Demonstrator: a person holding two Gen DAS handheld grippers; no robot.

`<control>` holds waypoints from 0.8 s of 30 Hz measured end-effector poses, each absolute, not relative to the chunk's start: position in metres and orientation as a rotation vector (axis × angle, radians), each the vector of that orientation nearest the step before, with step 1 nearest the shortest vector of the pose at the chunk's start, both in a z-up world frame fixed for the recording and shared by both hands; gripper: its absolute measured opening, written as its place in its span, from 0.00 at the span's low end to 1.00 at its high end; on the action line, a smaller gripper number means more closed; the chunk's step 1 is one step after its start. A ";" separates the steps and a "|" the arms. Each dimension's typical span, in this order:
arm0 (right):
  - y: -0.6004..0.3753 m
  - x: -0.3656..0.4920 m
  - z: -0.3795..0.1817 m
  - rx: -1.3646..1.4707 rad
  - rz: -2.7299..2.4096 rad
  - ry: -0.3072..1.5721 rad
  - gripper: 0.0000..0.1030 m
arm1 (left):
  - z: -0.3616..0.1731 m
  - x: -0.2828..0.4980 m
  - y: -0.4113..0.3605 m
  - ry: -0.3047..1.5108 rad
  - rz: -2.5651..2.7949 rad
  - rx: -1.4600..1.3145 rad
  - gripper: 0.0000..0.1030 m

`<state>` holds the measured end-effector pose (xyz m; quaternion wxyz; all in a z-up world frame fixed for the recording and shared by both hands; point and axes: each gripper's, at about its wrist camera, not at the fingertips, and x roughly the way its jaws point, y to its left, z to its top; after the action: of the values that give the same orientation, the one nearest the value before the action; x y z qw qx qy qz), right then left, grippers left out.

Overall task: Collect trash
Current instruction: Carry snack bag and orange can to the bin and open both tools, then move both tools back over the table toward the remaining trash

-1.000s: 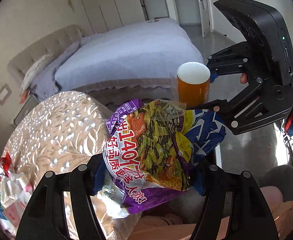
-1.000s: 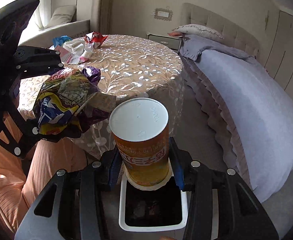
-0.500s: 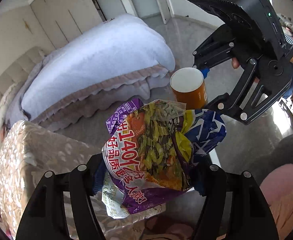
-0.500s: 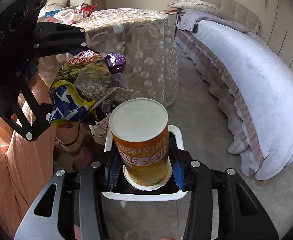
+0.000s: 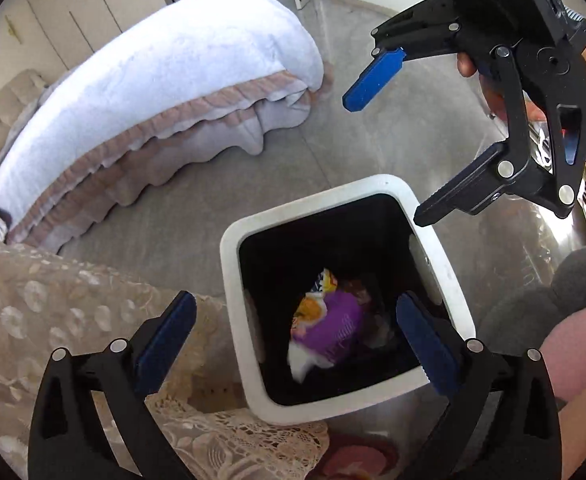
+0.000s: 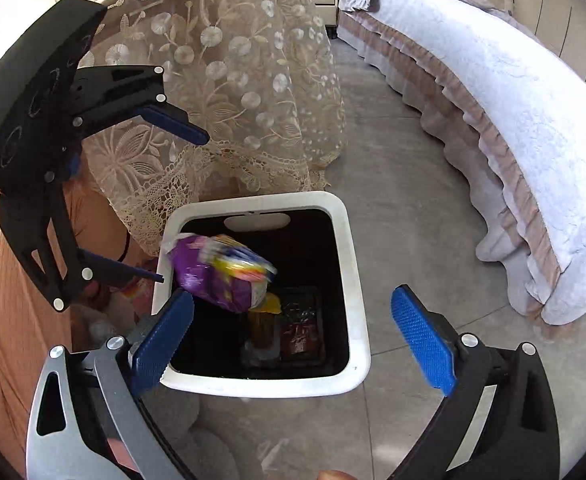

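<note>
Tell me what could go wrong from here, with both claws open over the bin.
1. The purple snack bag is blurred, caught at the bin's left rim; it could snag there instead of settling inside.
2. The lace tablecloth hangs beside the bin; the left claw might catch it when lifting away.
3. The right claw and left claw hover close together, so a hasty retreat could make them collide.

Grey tiled floor (image 5: 221, 184), pale ruffled bed (image 6: 493, 92) (lilac cover), lace-draped table (image 6: 229, 80), cream wardrobes (image 5: 93, 12)
</note>
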<state>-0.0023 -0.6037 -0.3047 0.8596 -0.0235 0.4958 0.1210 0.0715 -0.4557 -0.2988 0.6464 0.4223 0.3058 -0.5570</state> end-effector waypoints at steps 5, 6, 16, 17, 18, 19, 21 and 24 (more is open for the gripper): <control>-0.602 0.000 -0.307 -0.055 0.264 1.061 0.96 | -0.294 0.072 -0.455 0.687 -1.271 0.952 0.96; -0.600 0.000 -0.305 -0.055 0.266 1.062 0.96 | -0.291 0.070 -0.454 0.678 -1.273 0.946 0.96; -0.579 -0.010 -0.257 -0.127 0.276 0.985 0.96 | -0.225 0.041 -0.433 0.539 -1.287 0.834 0.96; -0.575 -0.012 -0.249 -0.141 0.278 0.969 0.96 | -0.215 0.038 -0.428 0.526 -1.289 0.812 0.96; -0.571 -0.014 -0.242 -0.154 0.280 0.952 0.96 | -0.205 0.035 -0.423 0.512 -1.286 0.790 0.96; -0.566 -0.015 -0.234 -0.165 0.284 0.935 0.96 | -0.196 0.034 -0.416 0.501 -1.283 0.767 0.96; -0.557 -0.016 -0.219 -0.184 0.295 0.898 0.96 | -0.177 0.033 -0.402 0.484 -1.269 0.718 0.96; -0.540 -0.014 -0.196 -0.215 0.306 0.830 0.96 | -0.152 0.038 -0.376 0.456 -1.204 0.648 0.96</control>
<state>-0.0136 -0.5398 -0.1956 0.8982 -0.1037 0.4008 0.1480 0.0377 -0.3758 -0.1521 0.7514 0.2968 0.2088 -0.5511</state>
